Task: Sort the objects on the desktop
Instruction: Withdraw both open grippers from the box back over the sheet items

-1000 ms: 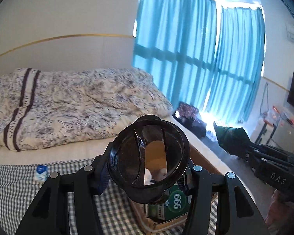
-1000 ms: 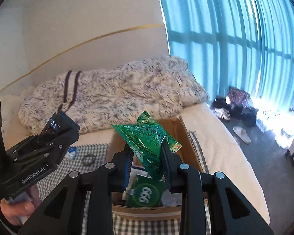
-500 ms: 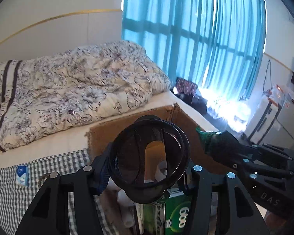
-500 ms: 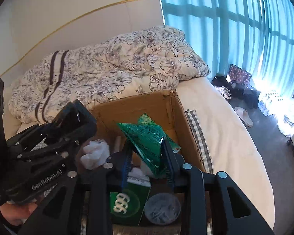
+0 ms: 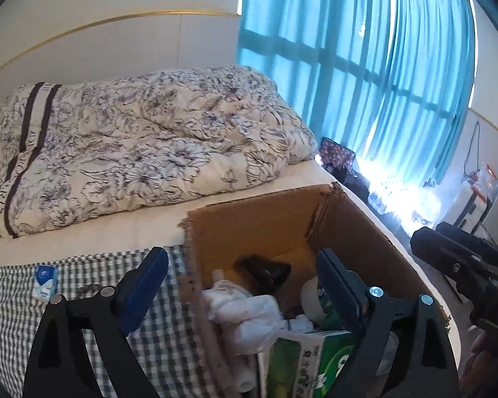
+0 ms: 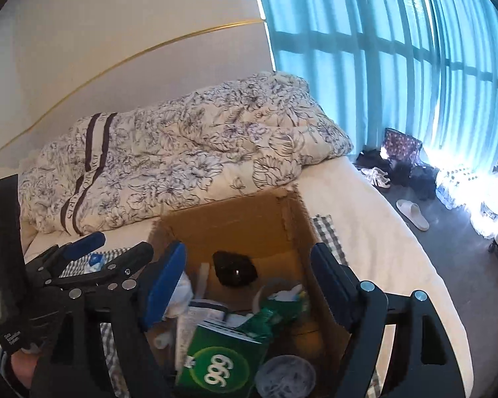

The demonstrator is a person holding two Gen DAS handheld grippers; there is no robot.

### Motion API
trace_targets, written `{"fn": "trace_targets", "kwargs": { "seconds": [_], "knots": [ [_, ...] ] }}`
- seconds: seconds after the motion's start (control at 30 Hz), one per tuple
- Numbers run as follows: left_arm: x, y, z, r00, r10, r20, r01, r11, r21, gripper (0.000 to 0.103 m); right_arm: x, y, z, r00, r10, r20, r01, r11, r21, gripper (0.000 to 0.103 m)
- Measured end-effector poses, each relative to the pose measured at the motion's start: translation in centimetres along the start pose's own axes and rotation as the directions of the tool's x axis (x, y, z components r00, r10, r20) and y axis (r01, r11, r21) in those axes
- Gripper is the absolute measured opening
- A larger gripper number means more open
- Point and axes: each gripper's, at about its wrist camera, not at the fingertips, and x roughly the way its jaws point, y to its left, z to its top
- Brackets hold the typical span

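An open cardboard box (image 5: 259,212) (image 6: 232,225) stands on the checked cloth on the bed. Inside lie a dark see-through cup (image 5: 265,272) (image 6: 234,272), a green foil packet (image 6: 275,308), a green "999" carton (image 5: 332,364) (image 6: 215,364), crumpled white tissue (image 5: 245,311) and a round lid (image 6: 285,376). My left gripper (image 5: 240,285) hangs open over the box's left wall with nothing between its fingers. My right gripper (image 6: 247,280) is open above the box's middle, holding nothing. Each gripper shows in the other's view: the left gripper (image 6: 83,265), the right gripper (image 5: 464,265).
A small blue-and-white tissue pack (image 5: 44,280) lies on the checked cloth (image 5: 83,298) left of the box. A flowered quilt (image 5: 132,152) is heaped behind. The bed's edge drops to a dark floor at the right, with a slipper (image 6: 413,214) and bags by the blue curtains.
The left gripper opened and the dark cup now lies in the box. The right gripper opened too, and the green packet rests among the things inside.
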Motion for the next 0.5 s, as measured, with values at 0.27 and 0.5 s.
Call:
{"fn": "trace_targets", "kwargs": {
  "seconds": [0.27,0.5],
  "knots": [
    [-4.0,6.5,-0.3,0.995,0.091,0.045,-0.088,0.994,-0.059,0.095,-1.2,5.7,0.4,0.997,0.071,0.020,-0.070,0.997,-0.043,0.079],
    [-7.5,14.9,-1.5,0.976,0.213,0.046,-0.204,0.969,-0.142,0.098,-0.7,13.3,0.1,0.990,0.142,0.026,-0.137,0.982,-0.133,0.083]
  ]
}}
